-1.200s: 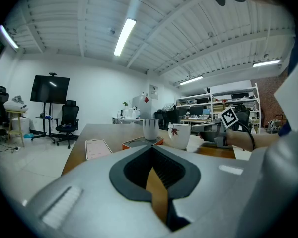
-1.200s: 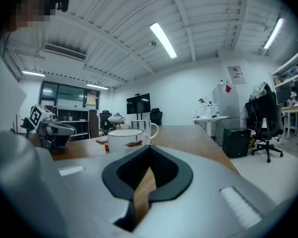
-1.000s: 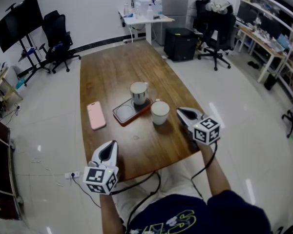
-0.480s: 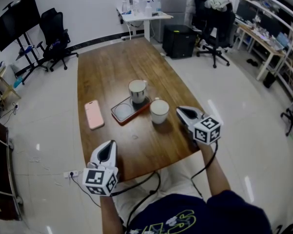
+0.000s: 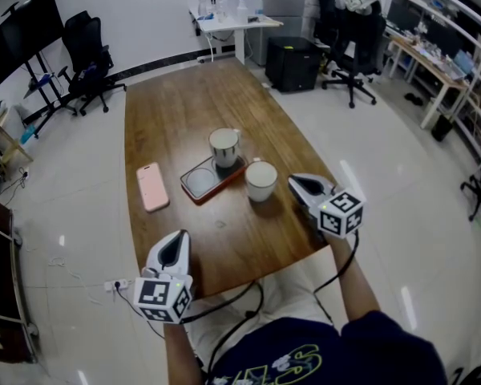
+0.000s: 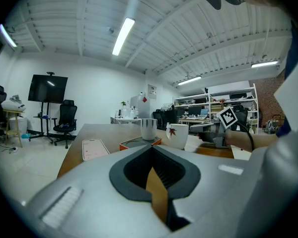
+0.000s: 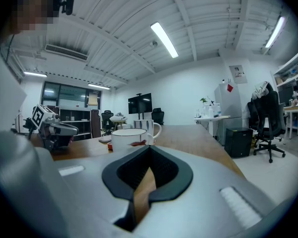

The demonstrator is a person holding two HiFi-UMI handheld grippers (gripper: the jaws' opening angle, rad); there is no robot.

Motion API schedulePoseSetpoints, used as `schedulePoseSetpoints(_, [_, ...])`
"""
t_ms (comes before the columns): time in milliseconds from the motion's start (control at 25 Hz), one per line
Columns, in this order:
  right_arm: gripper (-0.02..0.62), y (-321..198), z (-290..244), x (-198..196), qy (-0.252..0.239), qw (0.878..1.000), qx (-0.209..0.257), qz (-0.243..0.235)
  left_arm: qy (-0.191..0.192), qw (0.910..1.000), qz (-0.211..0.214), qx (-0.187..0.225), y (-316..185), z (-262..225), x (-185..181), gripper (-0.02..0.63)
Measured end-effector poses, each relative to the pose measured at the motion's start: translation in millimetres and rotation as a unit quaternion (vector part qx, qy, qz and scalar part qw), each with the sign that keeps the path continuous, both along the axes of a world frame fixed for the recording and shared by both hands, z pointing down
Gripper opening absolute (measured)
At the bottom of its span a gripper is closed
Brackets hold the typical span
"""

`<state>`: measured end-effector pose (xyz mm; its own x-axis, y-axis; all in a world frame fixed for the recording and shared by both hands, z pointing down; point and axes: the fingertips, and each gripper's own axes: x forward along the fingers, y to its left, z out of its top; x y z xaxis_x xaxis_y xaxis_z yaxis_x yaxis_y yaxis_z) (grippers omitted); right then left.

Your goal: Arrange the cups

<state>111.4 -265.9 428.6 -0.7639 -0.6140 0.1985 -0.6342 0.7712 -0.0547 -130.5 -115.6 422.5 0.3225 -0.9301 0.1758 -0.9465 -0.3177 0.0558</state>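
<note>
1. The striped mug stands upright on the far-right seat of an orange-rimmed tray at mid-table. The white cup stands upright on the bare wooden table, just beside the tray's right edge and near the mug. The tray's near-left seat is vacant.
2. The right gripper hovers near the white cup on its right and points toward it. Its jaws are closed tip to tip with nothing between them.
3. The left gripper sits at the near edge of the table, well apart from both cups. Its jaws are likewise closed and empty.
4. Step in hand, as judged: the opening approach. Neither cup is held, and the white cup looks the likely one to go onto the vacant seat.
5. The next move calls for the right jaws to open wide enough for the cup's wall or rim, then close on it. The cup must then be lifted over the tray's rim and carried left.
6. In the way: the striped mug stands just beside the vacant seat and could be knocked in passing.
7. The pink phone lies flat on the table left of the tray, apart from that route.
8. Office chairs and a screen on a stand stand on the floor beyond the table and obstruct nothing.
</note>
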Motion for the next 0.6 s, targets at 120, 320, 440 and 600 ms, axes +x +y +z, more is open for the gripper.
schedulePoseSetpoints(120, [-0.005, 7.4, -1.3, -5.8, -0.002, 1.000, 0.003, -0.021, 0.000, 1.0000, 0.000, 0.000, 0.2, -0.5, 0.0, 0.002])
schedulePoseSetpoints(320, [0.128, 17.9, -2.5, -17.2, -0.003, 0.998, 0.005, -0.065, 0.000, 1.0000, 0.000, 0.000, 0.3, -0.4, -0.4, 0.002])
schedulePoseSetpoints(440, [0.304, 23.4, -0.5, -22.7, -0.003, 0.996, 0.002, -0.090, 0.000, 1.0000, 0.000, -0.001, -0.1, 0.8, -0.5, 0.002])
schedulePoseSetpoints(600, [0.423, 25.4, 0.0, -24.8, -0.002, 0.995, 0.002, -0.097, -0.001, 1.0000, 0.000, 0.000, 0.0, 0.6, -1.0, 0.002])
